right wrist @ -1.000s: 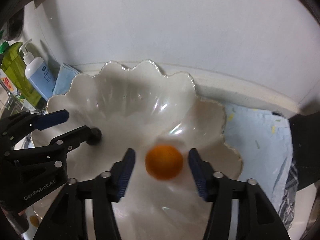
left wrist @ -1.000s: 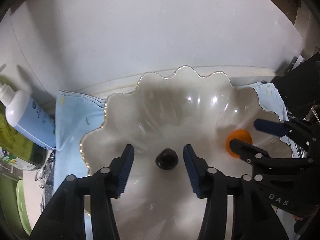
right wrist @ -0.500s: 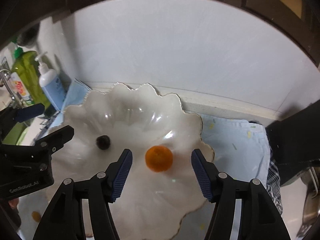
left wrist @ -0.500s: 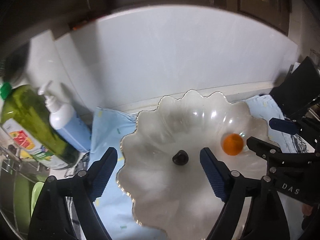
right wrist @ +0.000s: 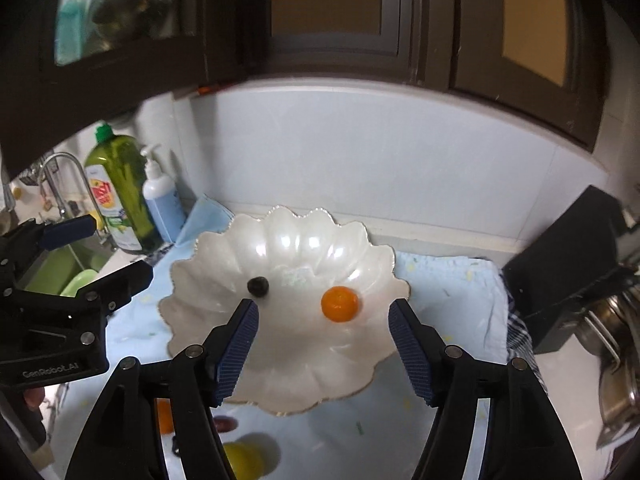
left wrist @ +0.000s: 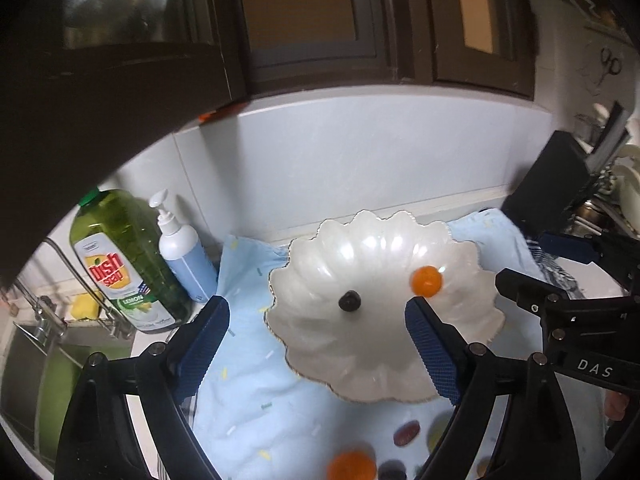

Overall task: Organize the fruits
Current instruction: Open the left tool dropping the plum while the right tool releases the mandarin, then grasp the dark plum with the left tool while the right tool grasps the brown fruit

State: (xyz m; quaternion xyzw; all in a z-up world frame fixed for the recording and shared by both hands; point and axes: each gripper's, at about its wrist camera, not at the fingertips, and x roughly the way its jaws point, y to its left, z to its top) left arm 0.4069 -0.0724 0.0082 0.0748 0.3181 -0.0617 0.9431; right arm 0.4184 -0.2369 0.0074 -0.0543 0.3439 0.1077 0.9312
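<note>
A white scalloped dish [left wrist: 460,340] [right wrist: 208,292] sits on a light blue cloth [left wrist: 248,392] [right wrist: 448,292]. In it lie a small orange [left wrist: 427,281] [right wrist: 340,304] and a dark grape [left wrist: 350,301] [right wrist: 258,285], apart from each other. My left gripper [left wrist: 316,332] is open and empty, held above and in front of the dish. My right gripper [right wrist: 324,332] is open and empty too, just short of the orange. More fruit lies on the cloth near me: an orange [left wrist: 352,466], dark grapes [left wrist: 407,431], a yellow fruit [right wrist: 244,458].
A green dish soap bottle [left wrist: 124,264] [right wrist: 120,188] and a blue pump bottle [left wrist: 184,252] [right wrist: 160,204] stand left of the dish. A sink with tap [right wrist: 60,184] is far left. A black block [right wrist: 576,256] and metal pots [right wrist: 620,344] stand on the right. Dark cabinets hang overhead.
Both grippers have pulled back and up from the dish and opened wider. The grape and orange stay in the dish, released. Bottles, cabinets and loose fruit have come into view.
</note>
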